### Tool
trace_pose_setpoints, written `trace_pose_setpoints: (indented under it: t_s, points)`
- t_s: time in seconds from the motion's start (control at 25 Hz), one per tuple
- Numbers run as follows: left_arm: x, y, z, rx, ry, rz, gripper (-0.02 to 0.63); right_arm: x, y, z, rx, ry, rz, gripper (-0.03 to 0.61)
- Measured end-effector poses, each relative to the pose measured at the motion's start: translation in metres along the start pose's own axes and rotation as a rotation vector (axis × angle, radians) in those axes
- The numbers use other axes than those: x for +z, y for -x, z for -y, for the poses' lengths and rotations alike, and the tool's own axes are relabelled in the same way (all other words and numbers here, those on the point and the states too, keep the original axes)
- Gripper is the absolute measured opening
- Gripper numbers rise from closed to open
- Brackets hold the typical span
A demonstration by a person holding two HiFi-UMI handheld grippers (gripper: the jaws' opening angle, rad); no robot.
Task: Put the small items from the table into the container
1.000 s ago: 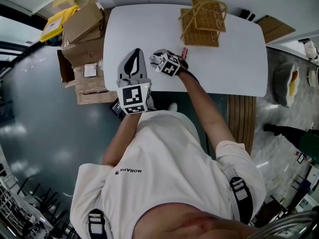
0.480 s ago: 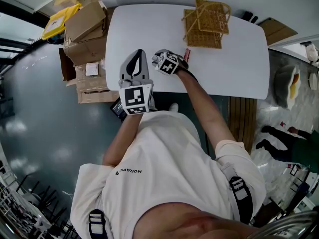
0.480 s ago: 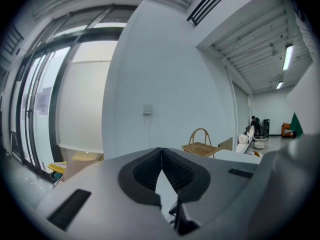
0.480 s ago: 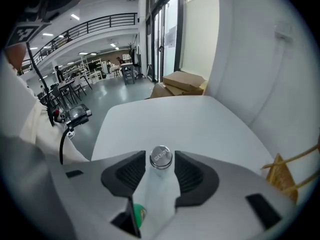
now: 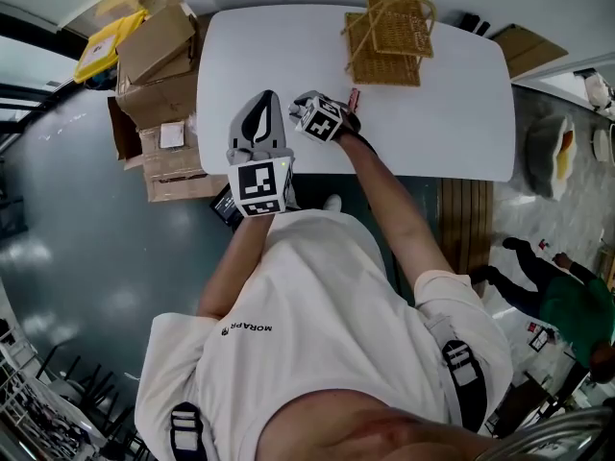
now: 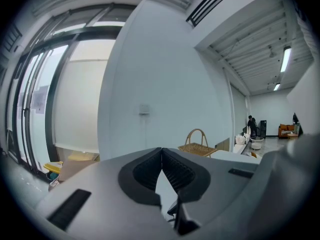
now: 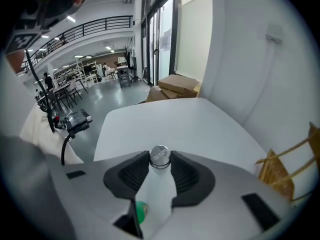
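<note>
Pick-up step. Right gripper closing on a small metal cap between its tips. Left gripper clenched, empty. Next: lift, carry to basket ahead.

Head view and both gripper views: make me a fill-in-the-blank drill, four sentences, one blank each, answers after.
1. The wicker basket stands on the white ___.
2. The right tongs are closing, and the small round piece between their jaws is ___ in colour.
3. The left tongs are ___, with nothing between their jaws.
4. On the floor at the head view's left lie brown cardboard ___.
Missing words: table; silver; shut; boxes.
</note>
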State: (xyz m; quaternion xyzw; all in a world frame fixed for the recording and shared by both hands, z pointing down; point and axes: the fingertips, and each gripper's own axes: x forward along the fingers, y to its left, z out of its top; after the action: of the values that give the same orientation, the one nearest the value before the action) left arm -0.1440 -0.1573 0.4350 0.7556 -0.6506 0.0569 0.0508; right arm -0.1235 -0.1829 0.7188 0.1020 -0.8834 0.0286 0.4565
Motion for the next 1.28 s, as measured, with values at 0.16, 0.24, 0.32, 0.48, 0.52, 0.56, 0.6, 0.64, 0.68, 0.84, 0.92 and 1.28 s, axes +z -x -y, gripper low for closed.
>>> trace_pose_setpoints:
  t_s: [0.16, 0.24, 0.32, 0.48, 0.52, 0.56, 0.6, 0.64, 0.68, 0.84, 0.92, 1.28]
  points:
    - [0.002, -0.004, 0.008, -0.015, -0.003, 0.010, 0.004, 0.001, 0.010, 0.004, -0.013, -0.008, 0.017, 0.146]
    - [0.003, -0.005, 0.011, -0.022, -0.005, 0.013, 0.005, 0.005, 0.018, 0.008, -0.027, -0.017, 0.037, 0.146]
    - [0.007, -0.004, 0.015, -0.031, -0.008, 0.017, 0.005, 0.011, 0.029, 0.012, -0.045, -0.030, 0.060, 0.146]
    - [0.012, -0.002, 0.024, -0.045, -0.012, 0.030, 0.005, 0.018, 0.051, 0.017, -0.073, -0.061, 0.102, 0.146]
    - [0.012, -0.002, 0.026, -0.049, -0.012, 0.032, 0.005, 0.019, 0.056, 0.018, -0.079, -0.069, 0.112, 0.146]
    - [0.013, -0.002, 0.028, -0.053, -0.012, 0.035, 0.005, 0.021, 0.061, 0.020, -0.086, -0.075, 0.124, 0.146]
    - [0.014, -0.003, 0.030, -0.056, -0.012, 0.038, 0.005, 0.023, 0.066, 0.021, -0.093, -0.081, 0.138, 0.146]
    - [0.015, -0.003, 0.031, -0.059, -0.013, 0.040, 0.005, 0.025, 0.072, 0.022, -0.099, -0.088, 0.153, 0.146]
    - [0.016, -0.002, 0.033, -0.063, -0.013, 0.042, 0.005, 0.028, 0.077, 0.022, -0.105, -0.094, 0.169, 0.146]
    - [0.019, -0.002, 0.040, -0.071, -0.013, 0.047, 0.005, 0.035, 0.103, 0.025, -0.133, -0.125, 0.236, 0.146]
    - [0.020, -0.002, 0.043, -0.076, -0.012, 0.049, 0.005, 0.036, 0.116, 0.026, -0.148, -0.151, 0.268, 0.146]
    - [0.022, -0.006, 0.057, -0.103, -0.016, 0.054, 0.004, 0.030, 0.164, 0.042, -0.275, -0.225, 0.358, 0.146]
